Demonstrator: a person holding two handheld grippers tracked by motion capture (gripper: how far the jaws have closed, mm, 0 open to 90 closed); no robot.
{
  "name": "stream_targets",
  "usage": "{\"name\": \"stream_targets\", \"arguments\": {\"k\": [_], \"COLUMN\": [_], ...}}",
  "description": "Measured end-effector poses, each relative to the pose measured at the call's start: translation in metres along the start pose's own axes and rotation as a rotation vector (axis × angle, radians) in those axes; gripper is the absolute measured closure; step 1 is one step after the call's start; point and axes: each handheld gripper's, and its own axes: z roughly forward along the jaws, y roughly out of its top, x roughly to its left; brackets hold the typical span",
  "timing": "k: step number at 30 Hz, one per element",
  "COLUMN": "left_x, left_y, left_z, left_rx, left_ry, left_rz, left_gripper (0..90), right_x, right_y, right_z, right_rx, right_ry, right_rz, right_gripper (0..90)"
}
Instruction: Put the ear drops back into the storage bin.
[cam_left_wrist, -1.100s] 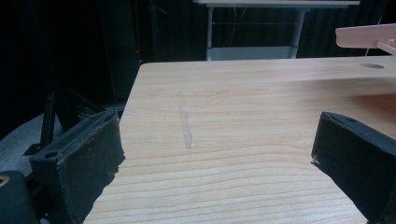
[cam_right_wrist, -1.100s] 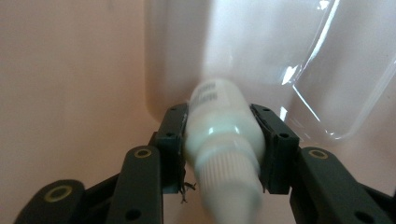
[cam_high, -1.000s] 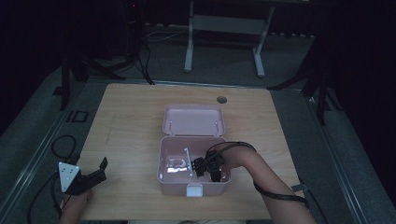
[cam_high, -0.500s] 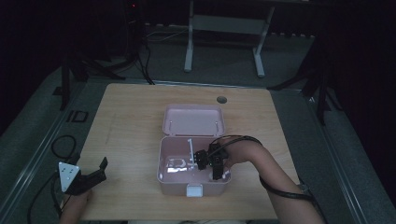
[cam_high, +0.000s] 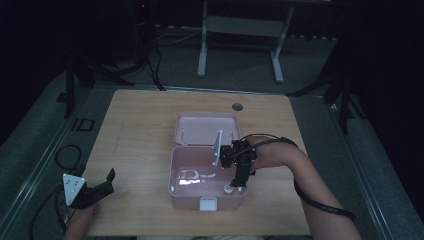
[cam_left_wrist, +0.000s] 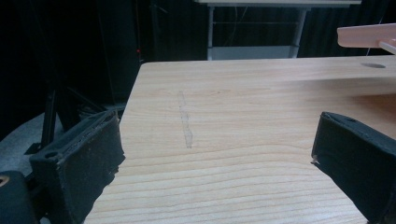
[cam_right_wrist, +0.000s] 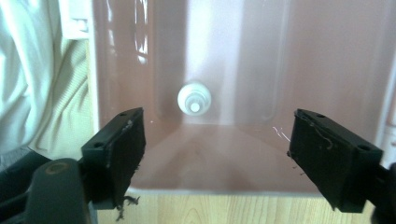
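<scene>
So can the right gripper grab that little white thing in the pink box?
Probably yes. The right gripper hangs right above the little white thing with its fingers spread wide. The pink box has its lid open and nothing lies in between.

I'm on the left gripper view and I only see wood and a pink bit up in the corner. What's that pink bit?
Observer: It's the lid of an open pink box in the middle of the table.
Operator: Ooh, is anything in it?
Observer: Yes, a small round white thing sits on its floor, near a front corner.
Operator: Where's my other gripper?
Observer: The right gripper hangs over the box, pointing down at that white thing. Its jaws have just been opening and stand wide, with nothing between them.
</scene>
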Motion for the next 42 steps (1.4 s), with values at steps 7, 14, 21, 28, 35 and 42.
{"name": "stream_targets", "arguments": {"k": [7,14,21,28,35,42], "left_x": [0.0,0.0,0.0,0.0,0.0,0.0], "left_y": [0.0,0.0,0.0,0.0,0.0,0.0], "left_z": [0.0,0.0,0.0,0.0,0.0,-0.001], "left_rx": [0.0,-0.001,0.0,-0.001,-0.001,-0.003], "left_ry": [0.001,0.002,0.001,0.003,0.005,0.005], "left_rz": [0.0,0.001,0.001,0.003,0.003,0.002], "left_gripper": [2.0,2.0,2.0,2.0,2.0,2.0], "right_x": [-0.003,-0.009,-0.013,-0.014,-0.011,-0.01], "right_y": [-0.018,-0.04,-0.067,-0.096,-0.124,-0.151], "right_z": [-0.016,-0.021,-0.009,0.007,0.03,0.057], "right_rx": [-0.077,-0.096,-0.101,-0.131,-0.178,-0.225], "right_ry": [-0.072,-0.142,-0.163,-0.145,-0.148,-0.178], "right_rz": [0.04,0.114,0.18,0.256,0.322,0.413], "right_gripper": [13.7,14.0,13.9,13.9,13.9,13.8]}}
